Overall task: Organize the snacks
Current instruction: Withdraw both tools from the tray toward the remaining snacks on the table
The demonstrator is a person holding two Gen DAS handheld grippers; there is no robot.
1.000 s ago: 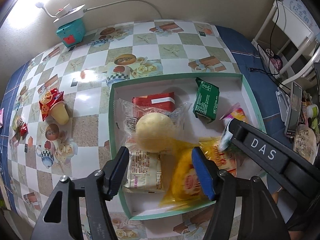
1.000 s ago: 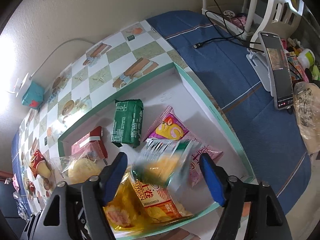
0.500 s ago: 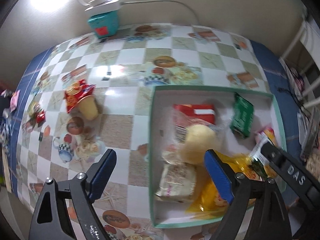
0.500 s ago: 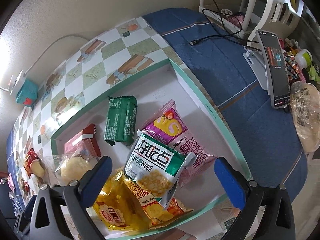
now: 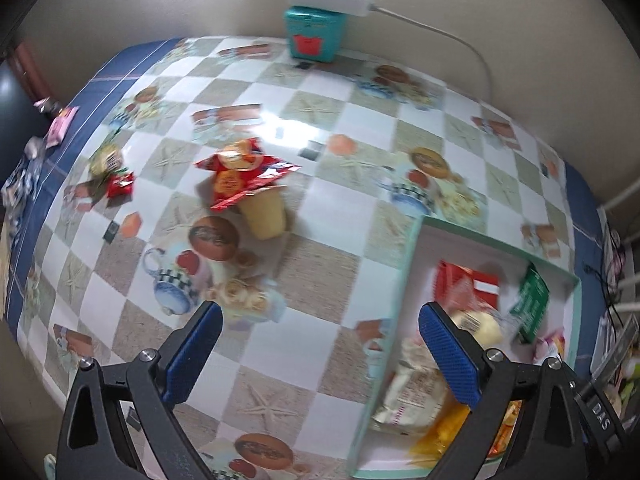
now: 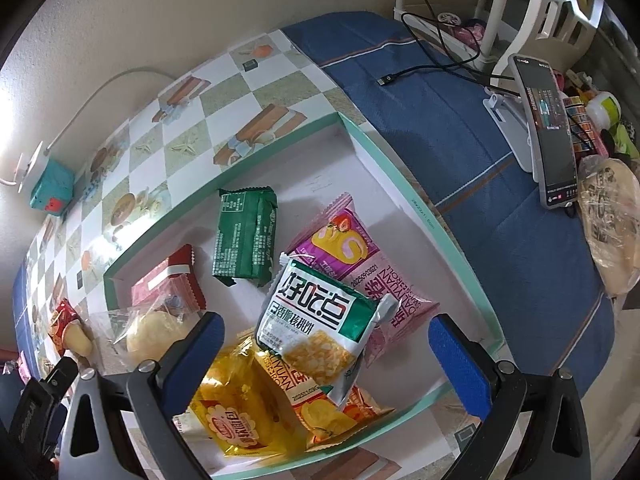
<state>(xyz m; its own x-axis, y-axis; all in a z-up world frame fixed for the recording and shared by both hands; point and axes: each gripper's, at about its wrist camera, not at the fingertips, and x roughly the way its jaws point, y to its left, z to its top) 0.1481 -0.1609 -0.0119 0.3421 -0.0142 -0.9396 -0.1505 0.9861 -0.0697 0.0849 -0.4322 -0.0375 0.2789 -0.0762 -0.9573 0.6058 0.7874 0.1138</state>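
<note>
My left gripper (image 5: 320, 354), jaws opening and empty, hangs over the desk (image 5: 320, 276); I centre them on the pudding cup (image 5: 256, 200) lying beyond. Right gripper (image 6: 326, 346) stands released above the box (image 6: 400, 176).

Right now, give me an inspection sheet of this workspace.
Surface: checkered tablecloth, blue cloth beside it.
Job's things: box holds a green packet, pink packet, white-green packet and yellow bags; a pudding cup and small red candy lie outside.
Clutter: teal box at the wall.
Grippers: left claw opening, nothing between; right claw open above the box.
Cables: white cord, black cable.
Surroundings: phone on stand, white rack.
</note>
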